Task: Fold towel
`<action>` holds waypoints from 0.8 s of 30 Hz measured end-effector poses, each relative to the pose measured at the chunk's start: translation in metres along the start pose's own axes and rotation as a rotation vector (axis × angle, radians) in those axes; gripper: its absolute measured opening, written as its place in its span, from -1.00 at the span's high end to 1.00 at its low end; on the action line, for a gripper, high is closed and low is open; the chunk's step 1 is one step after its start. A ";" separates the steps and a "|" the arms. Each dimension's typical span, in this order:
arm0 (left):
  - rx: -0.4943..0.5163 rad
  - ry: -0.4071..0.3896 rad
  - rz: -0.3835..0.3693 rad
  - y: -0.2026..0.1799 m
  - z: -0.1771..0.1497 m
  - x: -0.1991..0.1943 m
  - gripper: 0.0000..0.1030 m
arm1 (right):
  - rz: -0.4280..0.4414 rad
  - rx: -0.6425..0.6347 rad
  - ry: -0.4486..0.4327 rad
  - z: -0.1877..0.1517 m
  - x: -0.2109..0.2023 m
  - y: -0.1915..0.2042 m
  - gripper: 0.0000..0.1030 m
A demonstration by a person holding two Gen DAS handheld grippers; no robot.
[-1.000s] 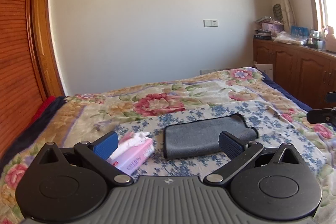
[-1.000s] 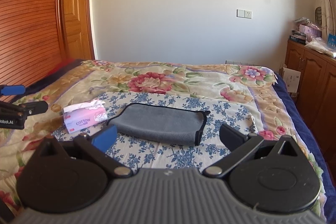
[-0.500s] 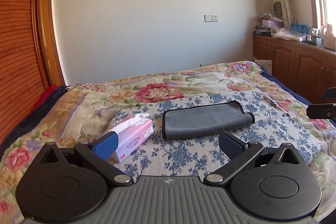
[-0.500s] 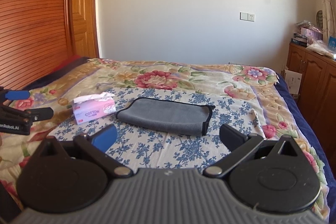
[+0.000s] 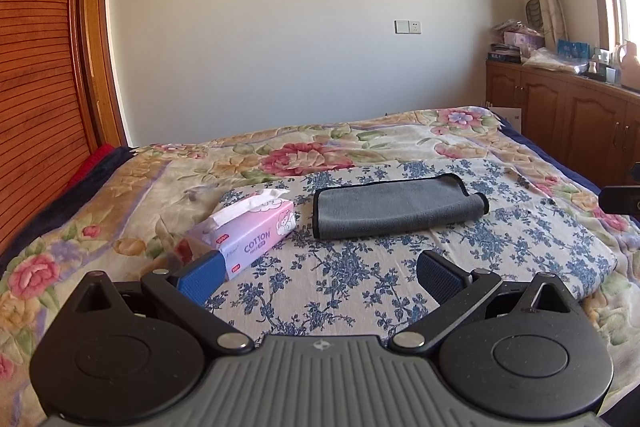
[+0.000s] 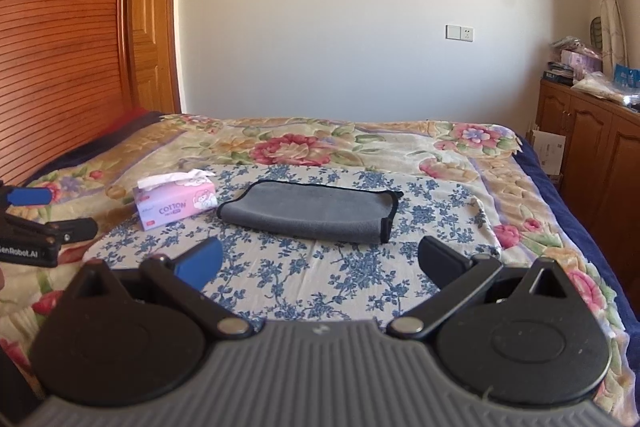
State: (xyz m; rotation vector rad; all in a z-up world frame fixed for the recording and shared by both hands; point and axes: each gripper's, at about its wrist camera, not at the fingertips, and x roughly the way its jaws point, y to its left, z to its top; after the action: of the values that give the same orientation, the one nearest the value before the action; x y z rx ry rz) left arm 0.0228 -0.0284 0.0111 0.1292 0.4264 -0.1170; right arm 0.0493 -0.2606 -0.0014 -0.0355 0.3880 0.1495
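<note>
A grey towel with black trim (image 5: 394,207) lies folded into a long strip on a blue-flowered cloth (image 5: 360,267) on the bed; it also shows in the right wrist view (image 6: 316,211). My left gripper (image 5: 318,273) is open and empty, held back from the towel above the cloth's near part. My right gripper (image 6: 320,259) is open and empty, also short of the towel. The left gripper's fingers (image 6: 48,227) show at the left edge of the right wrist view. The right gripper's tip (image 5: 622,199) shows at the right edge of the left wrist view.
A pink tissue box (image 5: 248,231) stands just left of the towel, seen in the right wrist view too (image 6: 176,201). A wooden wardrobe (image 6: 60,27) runs along the left of the bed. Wooden cabinets (image 5: 568,115) with clutter stand at the right.
Both grippers have pulled back and risen away from the towel, which now looks smaller and farther. The towel and tissue box have not moved.
</note>
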 end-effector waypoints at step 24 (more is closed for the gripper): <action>-0.034 -0.037 0.012 0.004 -0.019 -0.001 -1.00 | -0.045 0.017 -0.035 -0.022 0.000 -0.005 -1.00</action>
State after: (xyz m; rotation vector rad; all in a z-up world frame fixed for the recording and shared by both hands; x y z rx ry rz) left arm 0.0145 -0.0214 -0.0053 0.0963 0.3903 -0.1002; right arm 0.0420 -0.2667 -0.0217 -0.0251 0.3531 0.1019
